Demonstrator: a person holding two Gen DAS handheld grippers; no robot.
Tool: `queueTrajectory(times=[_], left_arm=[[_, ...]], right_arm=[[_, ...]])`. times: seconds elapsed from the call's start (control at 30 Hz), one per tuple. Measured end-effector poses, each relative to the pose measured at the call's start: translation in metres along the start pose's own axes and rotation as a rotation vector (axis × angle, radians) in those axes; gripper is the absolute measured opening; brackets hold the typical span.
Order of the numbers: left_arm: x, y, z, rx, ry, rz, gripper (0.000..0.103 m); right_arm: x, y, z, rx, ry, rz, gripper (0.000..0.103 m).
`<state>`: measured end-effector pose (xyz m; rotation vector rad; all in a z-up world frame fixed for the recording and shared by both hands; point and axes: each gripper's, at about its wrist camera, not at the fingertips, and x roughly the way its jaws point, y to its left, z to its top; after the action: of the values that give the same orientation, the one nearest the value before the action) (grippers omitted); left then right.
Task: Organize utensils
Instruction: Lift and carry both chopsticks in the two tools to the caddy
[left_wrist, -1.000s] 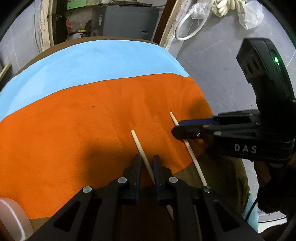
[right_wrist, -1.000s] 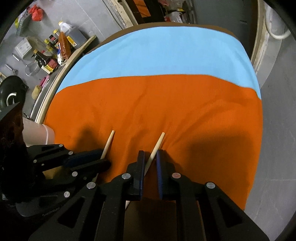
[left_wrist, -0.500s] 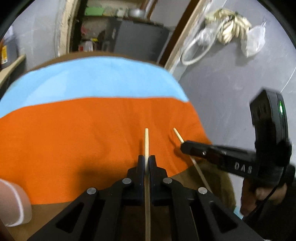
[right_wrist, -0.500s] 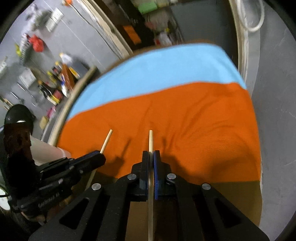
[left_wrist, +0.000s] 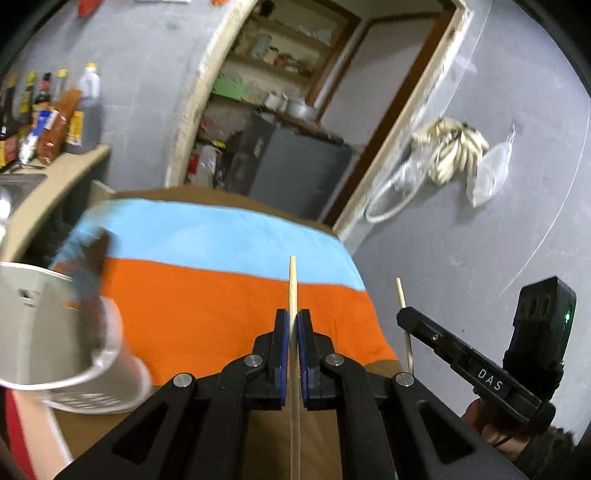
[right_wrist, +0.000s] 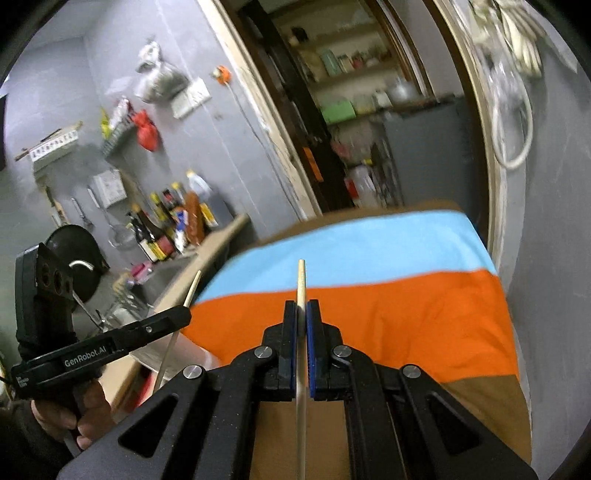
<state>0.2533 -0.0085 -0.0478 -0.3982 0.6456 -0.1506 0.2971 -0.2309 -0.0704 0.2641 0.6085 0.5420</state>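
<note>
My left gripper (left_wrist: 292, 320) is shut on a pale wooden chopstick (left_wrist: 293, 284) and holds it in the air above the orange and blue cloth (left_wrist: 207, 295). My right gripper (right_wrist: 302, 309) is shut on a second chopstick (right_wrist: 301, 278), also lifted off the cloth. The right gripper also shows in the left wrist view (left_wrist: 402, 314) with its chopstick (left_wrist: 400, 291). The left gripper also shows in the right wrist view (right_wrist: 184, 314) with its chopstick (right_wrist: 192, 288). A white perforated utensil holder (left_wrist: 55, 332) stands at the table's left.
The brown table (right_wrist: 480, 406) carries the cloth. A counter (left_wrist: 48, 184) with sauce bottles (left_wrist: 66, 114) runs along the left. A grey wall (left_wrist: 480, 240) is close on the right. A doorway with shelves and a grey cabinet (left_wrist: 295, 170) lies beyond the table.
Both grippers closed on their chopsticks, lifted them off the cloth and tilted up. The white holder has come into the left wrist view.
</note>
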Motion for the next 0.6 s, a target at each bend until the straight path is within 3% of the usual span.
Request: queueTrajectory(times=[0.17,0.37,0.6], left_arm=[[-0.05,0.014,0.016,0.005,-0.093,0.02,0.005],[-0.107,0.061,0.041,-0.049,-0.207,0.065,0.005],[-0.138,0.123,0.064,-0.099,-0.347,0.133,0.005]], right_arm=[[-0.014,0.045,0.017,-0.03,-0.088,0.057,0.004],[-0.019,0.102,0.037,-0.048,-0.22,0.164,0.004],[0.005,0.166,0.05,-0.042,-0.342,0.234,0.004]])
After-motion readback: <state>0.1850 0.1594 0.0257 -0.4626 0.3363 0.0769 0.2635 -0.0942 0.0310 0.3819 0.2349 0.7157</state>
